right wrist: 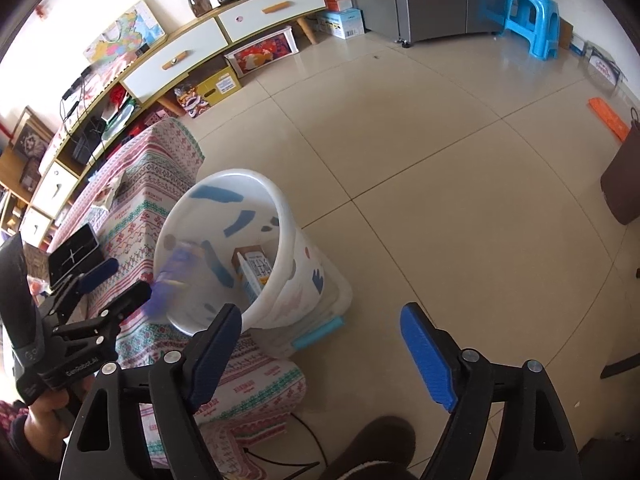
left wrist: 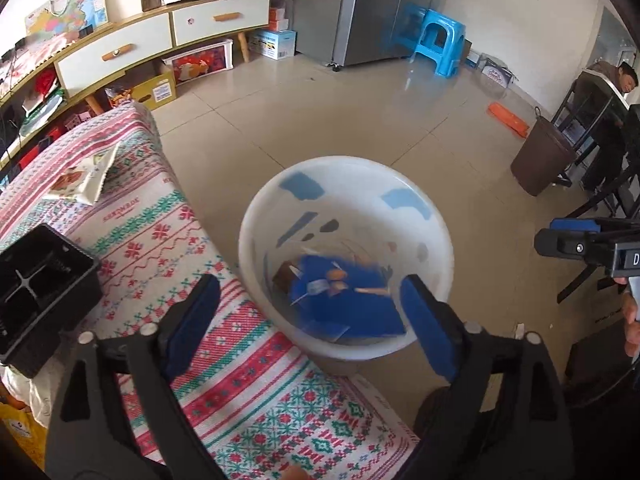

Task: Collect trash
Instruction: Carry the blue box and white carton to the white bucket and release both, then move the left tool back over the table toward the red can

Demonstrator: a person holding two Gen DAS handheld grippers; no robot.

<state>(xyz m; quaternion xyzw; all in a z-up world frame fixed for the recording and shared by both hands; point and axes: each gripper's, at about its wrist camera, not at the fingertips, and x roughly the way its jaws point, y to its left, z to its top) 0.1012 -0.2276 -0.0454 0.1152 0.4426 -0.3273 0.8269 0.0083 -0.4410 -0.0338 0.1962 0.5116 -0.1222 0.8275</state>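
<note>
A white plastic bin [left wrist: 436,240] with blue patches stands on the floor beside the cloth-covered table [left wrist: 168,240]. A blue wrapper [left wrist: 344,304], blurred, lies or falls inside it, beside a carton [right wrist: 256,268]. My left gripper [left wrist: 312,320] is open and empty just above the bin's mouth; it also shows in the right wrist view [right wrist: 120,284]. My right gripper [right wrist: 324,348] is open and empty over the floor, right of the bin [right wrist: 296,264]. A snack bag [left wrist: 84,180] lies on the table farther back.
A black tray [left wrist: 36,292] sits on the table's left. A brown bin [left wrist: 544,160], a dark chair and a seated person are at the right. A TV cabinet, a fridge and a blue stool [left wrist: 440,40] stand along the far wall. An orange object [left wrist: 508,118] lies on the floor.
</note>
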